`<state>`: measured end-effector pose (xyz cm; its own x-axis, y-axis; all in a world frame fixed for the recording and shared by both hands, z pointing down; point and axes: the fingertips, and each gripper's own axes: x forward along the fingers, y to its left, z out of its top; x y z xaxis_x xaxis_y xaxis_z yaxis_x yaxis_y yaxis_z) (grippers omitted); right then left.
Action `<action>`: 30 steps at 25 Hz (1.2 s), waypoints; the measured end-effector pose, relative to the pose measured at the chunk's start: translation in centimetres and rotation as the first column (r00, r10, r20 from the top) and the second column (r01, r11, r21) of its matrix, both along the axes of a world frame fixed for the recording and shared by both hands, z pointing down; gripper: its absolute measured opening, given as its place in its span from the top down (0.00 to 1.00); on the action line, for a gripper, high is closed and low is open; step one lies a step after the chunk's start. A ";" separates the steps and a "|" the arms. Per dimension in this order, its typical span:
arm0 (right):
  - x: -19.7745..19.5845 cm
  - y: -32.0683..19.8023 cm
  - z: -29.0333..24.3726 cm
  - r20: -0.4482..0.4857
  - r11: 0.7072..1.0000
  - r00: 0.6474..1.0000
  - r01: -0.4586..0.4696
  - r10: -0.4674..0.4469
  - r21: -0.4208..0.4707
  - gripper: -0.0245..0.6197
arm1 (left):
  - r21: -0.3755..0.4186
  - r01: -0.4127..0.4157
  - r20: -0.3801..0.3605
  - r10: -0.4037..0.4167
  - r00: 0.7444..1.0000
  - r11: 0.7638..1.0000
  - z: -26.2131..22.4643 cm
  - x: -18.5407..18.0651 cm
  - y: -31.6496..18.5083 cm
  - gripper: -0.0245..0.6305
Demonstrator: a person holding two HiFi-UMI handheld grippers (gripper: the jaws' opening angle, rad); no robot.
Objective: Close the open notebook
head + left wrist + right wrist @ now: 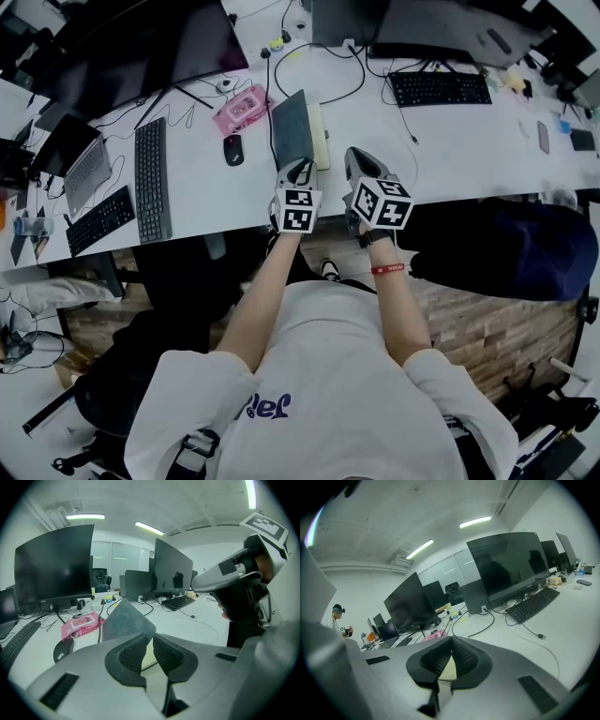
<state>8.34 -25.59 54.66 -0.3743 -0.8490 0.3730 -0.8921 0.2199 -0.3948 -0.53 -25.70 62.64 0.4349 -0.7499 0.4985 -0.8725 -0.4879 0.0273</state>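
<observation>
The notebook [302,131] lies at the near edge of the desk [450,141], just beyond both grippers, with a black mouse [233,148] near its left; its dark cover [125,619] stands tilted up on the left, and the pale pages [322,139] lie flat on the right.

The left gripper [299,169] sits at the cover's near edge; its jaws stand narrowly apart, and a strip of page shows through the gap, so we judge that the pads are not pinching anything. The right gripper [356,159] waits just beside the pages; its jaws meet at the tips and we see nothing held.

We judge the notebook light and the cover thin but fairly stiff, hinged at the spine and smooth enough to slip; we would push on the cover's free edge rather than clamp it, and let it fall over the pages; the pages are soft and would crease if caught.
</observation>
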 end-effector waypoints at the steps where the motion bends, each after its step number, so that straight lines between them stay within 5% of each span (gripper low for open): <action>1: 0.1 0.0 0.0 0.000 1.000 1.000 -0.002 0.002 -0.001 0.94 | -0.001 -0.002 0.002 0.002 1.000 1.000 0.1 0.1 0.0 0.88; 30: 2.4 0.8 2.0 -0.001 0.998 0.999 -0.051 0.051 -0.047 0.94 | -0.003 -0.051 0.077 0.051 0.996 0.999 2.9 2.2 -0.4 0.86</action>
